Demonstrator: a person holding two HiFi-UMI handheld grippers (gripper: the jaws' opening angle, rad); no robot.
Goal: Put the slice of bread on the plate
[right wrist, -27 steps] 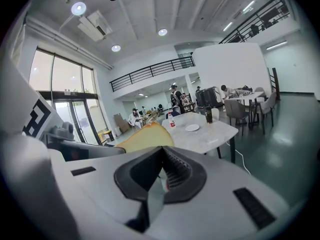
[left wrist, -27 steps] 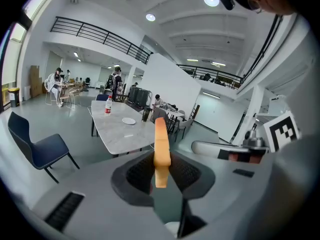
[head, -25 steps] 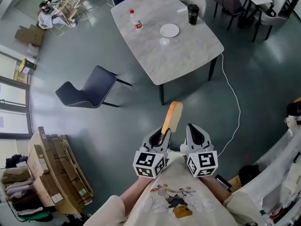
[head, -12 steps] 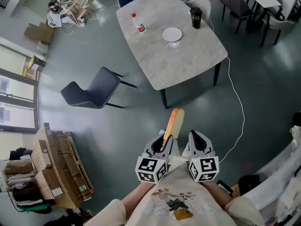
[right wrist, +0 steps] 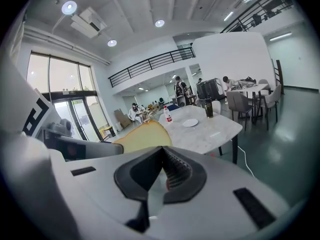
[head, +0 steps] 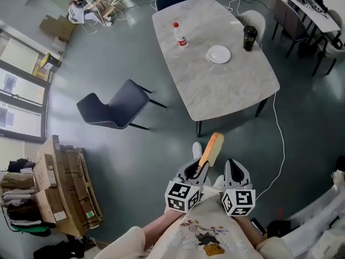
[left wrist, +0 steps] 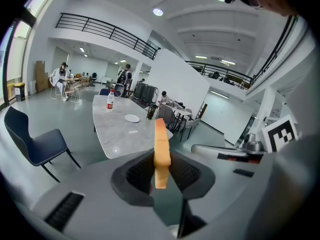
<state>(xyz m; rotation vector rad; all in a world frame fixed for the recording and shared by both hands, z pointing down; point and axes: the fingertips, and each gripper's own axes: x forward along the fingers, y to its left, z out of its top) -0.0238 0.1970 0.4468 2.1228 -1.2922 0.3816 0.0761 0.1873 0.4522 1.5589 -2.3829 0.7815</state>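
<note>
My left gripper (head: pixel 197 168) pinches the slice of bread (head: pixel 211 149) by its near end. The slice stands on edge, long axis running out along the jaws toward the table (head: pixel 226 93). It hangs over the floor (head: pixel 135 161), well apart from the plate (head: pixel 219 54); my right gripper (head: pixel 233 171) has its jaws pressed together on nothing.

A pale marble table (head: pixel 226 90) is standing on the grey floor (head: pixel 135 161). A white plate (head: pixel 219 54) is sitting on it, between a red-capped bottle (head: pixel 179 35) and a dark cup (head: pixel 248 38).
</note>
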